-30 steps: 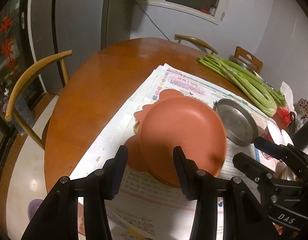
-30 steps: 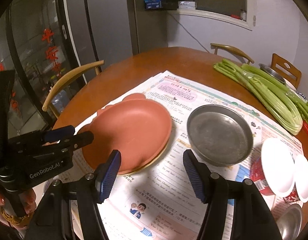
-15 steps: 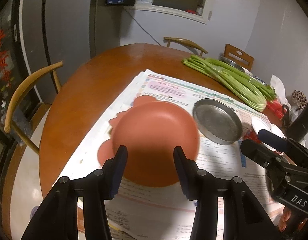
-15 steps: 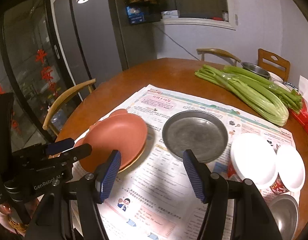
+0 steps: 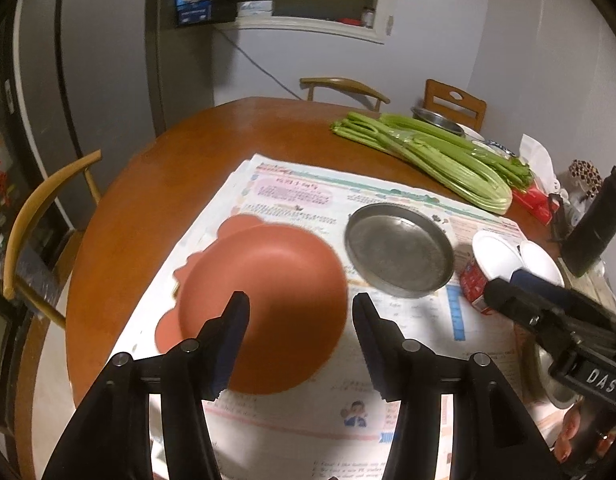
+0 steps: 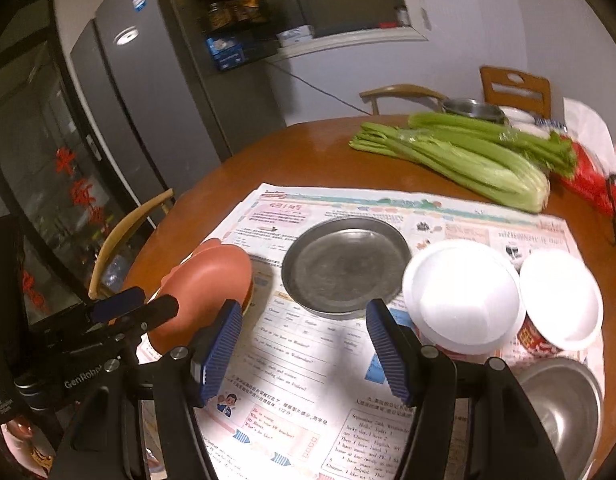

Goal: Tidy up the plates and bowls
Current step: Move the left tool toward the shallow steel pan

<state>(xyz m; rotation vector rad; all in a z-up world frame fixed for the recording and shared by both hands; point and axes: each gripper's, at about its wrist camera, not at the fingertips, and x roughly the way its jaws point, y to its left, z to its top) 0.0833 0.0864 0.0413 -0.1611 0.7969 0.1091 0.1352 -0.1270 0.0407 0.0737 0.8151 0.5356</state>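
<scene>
Left gripper [image 5: 299, 314] hangs over the red plate stack [image 5: 263, 312], jaws apart and just widened further, nothing between them. Stack lies on the newspaper [image 5: 408, 340], metal plate [image 5: 400, 250] just beside it. I hold the right gripper [image 6: 303, 338] with its jaws parted and empty too. White bowls [image 6: 464, 292] sit on red cups at my right, steel bowl [image 6: 560, 408] near them. Risk, I judge: top plate seems tilted, a nudge could slide it. Compared with a second ago, both cameras now sit higher and further back; bowls newly in view.
</scene>
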